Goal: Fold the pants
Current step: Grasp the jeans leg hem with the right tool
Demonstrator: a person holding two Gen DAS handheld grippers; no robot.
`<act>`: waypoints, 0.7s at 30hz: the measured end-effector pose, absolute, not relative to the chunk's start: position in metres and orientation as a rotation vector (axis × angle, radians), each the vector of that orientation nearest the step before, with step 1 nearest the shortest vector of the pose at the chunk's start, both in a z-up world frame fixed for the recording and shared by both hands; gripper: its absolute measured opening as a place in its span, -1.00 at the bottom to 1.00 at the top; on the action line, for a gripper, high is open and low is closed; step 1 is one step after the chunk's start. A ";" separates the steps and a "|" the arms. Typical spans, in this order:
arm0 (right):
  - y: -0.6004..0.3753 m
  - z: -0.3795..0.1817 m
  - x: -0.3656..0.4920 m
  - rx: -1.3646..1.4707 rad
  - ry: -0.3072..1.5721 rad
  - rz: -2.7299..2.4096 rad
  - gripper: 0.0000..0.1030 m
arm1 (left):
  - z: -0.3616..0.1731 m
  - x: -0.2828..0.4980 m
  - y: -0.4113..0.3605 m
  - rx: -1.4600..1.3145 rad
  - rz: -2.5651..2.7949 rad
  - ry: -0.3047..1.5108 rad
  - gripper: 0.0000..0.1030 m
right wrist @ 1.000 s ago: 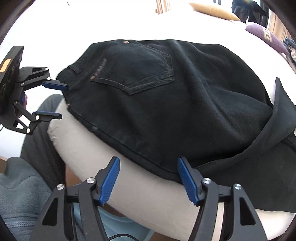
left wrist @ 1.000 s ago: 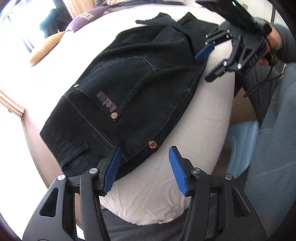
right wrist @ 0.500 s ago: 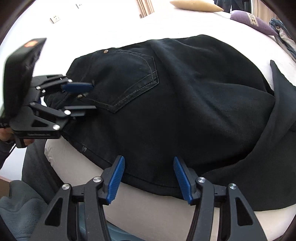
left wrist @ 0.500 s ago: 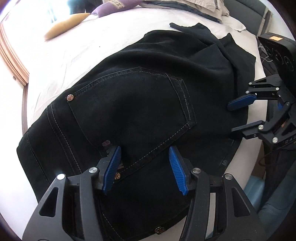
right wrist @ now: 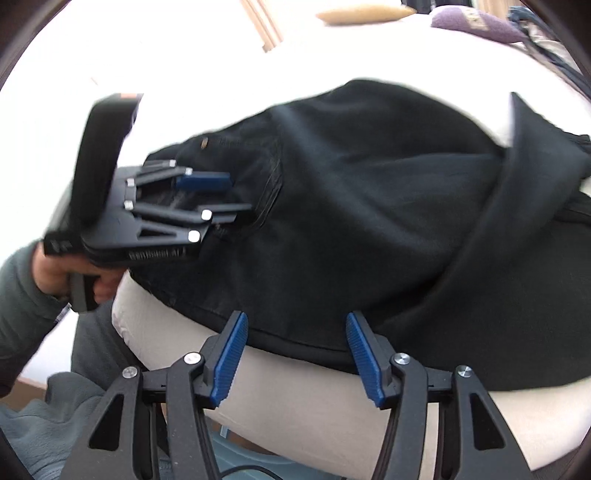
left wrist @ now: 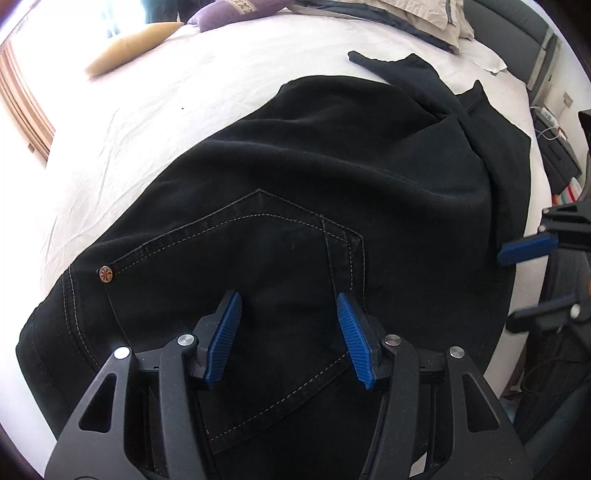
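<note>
- Left wrist view shows the black pants lying on the white bed, with the back pocket facing up and one copper rivet at the pocket's corner.
- Beyond the pocket, the legs of the pants are bunched, and one part is folded over itself toward the headboard side.
- Over the pocket is the left gripper — its blue pads stand wide apart, with nothing between them.
- At the pants' near edge, on the side of the legs, is the right gripper; its pads are also wide apart and hold nothing, and the hem of the pants runs just beyond the tips.
- Whether either gripper touches the cloth, I cannot tell.
- Far from the pants, near the bed's other edge, lie a tan pillow and a purple cushion.
- Past the legs — at the head of the bed — are more pillows.
</note>
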State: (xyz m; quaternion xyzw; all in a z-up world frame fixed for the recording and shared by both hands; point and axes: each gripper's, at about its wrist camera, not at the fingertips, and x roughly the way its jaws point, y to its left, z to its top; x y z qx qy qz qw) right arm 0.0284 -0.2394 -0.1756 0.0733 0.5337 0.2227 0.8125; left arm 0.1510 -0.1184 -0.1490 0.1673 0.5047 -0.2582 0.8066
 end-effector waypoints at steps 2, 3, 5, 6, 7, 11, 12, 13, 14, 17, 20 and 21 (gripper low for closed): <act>-0.274 -0.156 0.031 0.245 1.077 0.434 0.15 | -0.134 0.149 -0.121 0.327 -0.578 1.034 0.02; -0.295 -0.147 0.033 0.277 1.045 0.394 0.15 | -0.130 0.151 -0.125 0.322 -0.579 1.016 0.02; -0.327 -0.127 0.049 0.304 0.985 0.294 0.15 | -0.127 0.159 -0.136 0.301 -0.589 1.009 0.02; -0.341 -0.119 0.057 0.303 0.960 0.243 0.15 | -0.130 0.164 -0.143 0.285 -0.584 1.020 0.02; -0.354 -0.111 0.070 0.293 0.948 0.184 0.15 | -0.137 0.170 -0.146 0.266 -0.575 1.043 0.02; -0.391 -0.092 0.128 0.237 0.949 0.014 0.15 | -0.165 0.185 -0.155 0.232 -0.534 1.109 0.02; -0.392 -0.091 0.145 0.208 0.960 -0.009 0.15 | -0.165 0.184 -0.155 0.229 -0.525 1.107 0.02; -0.391 -0.093 0.162 0.180 0.974 -0.020 0.15 | -0.166 0.185 -0.156 0.222 -0.518 1.110 0.02; -0.392 -0.098 0.176 0.149 0.990 -0.040 0.14 | -0.166 0.186 -0.155 0.211 -0.514 1.115 0.02; -0.391 -0.114 0.219 0.039 1.040 -0.092 0.14 | -0.164 0.185 -0.145 0.185 -0.522 1.122 0.02; -0.386 -0.142 0.261 -0.023 1.111 -0.149 0.14 | -0.168 0.184 -0.139 0.173 -0.530 1.118 0.02; -0.385 -0.151 0.272 -0.033 1.134 -0.169 0.14 | -0.169 0.181 -0.134 0.172 -0.532 1.114 0.02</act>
